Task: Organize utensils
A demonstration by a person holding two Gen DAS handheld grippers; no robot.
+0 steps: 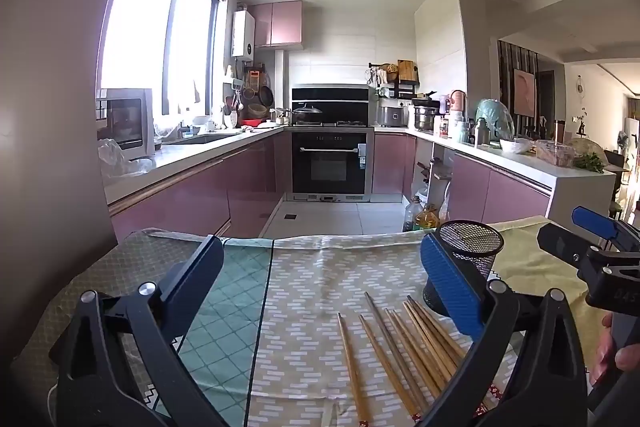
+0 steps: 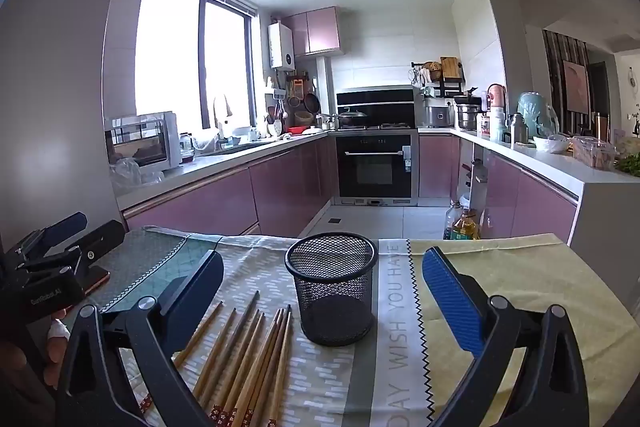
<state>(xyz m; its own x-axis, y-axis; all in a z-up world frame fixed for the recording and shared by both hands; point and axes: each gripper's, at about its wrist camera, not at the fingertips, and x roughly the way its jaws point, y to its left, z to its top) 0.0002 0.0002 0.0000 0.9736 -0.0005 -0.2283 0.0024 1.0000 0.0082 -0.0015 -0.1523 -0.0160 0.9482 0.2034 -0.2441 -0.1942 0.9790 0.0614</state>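
Several wooden chopsticks [image 1: 404,351] lie side by side on the patterned tablecloth [image 1: 312,287], also shown in the right wrist view [image 2: 244,355]. A black mesh holder [image 2: 332,289] stands upright and empty just right of them; in the left wrist view the mesh holder [image 1: 470,255] is partly hidden behind my right finger. My left gripper [image 1: 320,279] is open and empty above the cloth, left of the chopsticks. My right gripper [image 2: 324,287] is open and empty, its jaws standing either side of the holder, nearer the camera. Each gripper shows at the edge of the other's view.
The table's far edge [image 2: 360,241] drops to the kitchen floor, where oil bottles [image 2: 460,223] stand. Pink cabinets and counters with appliances line the room beyond. A yellow cloth section [image 2: 520,279] covers the table's right side.
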